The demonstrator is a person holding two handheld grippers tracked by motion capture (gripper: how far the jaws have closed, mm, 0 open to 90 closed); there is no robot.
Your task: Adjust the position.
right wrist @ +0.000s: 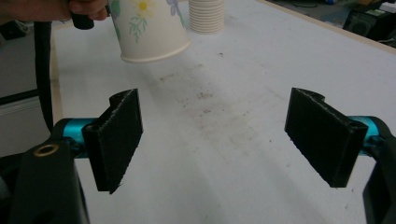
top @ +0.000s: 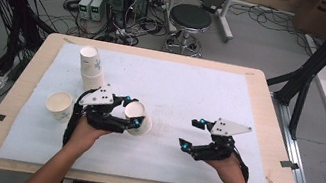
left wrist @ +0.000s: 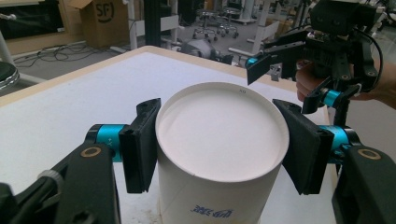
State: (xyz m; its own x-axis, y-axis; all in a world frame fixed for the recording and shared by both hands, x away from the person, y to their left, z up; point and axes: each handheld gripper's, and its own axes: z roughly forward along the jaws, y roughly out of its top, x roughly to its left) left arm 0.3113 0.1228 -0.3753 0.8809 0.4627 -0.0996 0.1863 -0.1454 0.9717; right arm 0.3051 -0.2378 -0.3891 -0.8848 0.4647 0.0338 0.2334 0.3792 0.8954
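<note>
left tool (left wrist: 212,149) clenched on paper cup (left wrist: 219,140), held tilted just above the surface (top: 176,89) | right tool (right wrist: 219,140) released, empty | keep squeeze light, avoid crushing rim

"SF" stands in dark letters on the brown cardboard box (left wrist: 100,16) at eleven o'clock in the left gripper view; blue print on the held paper cup (left wrist: 219,154) (cut off at the edge) cannot be read
</note>
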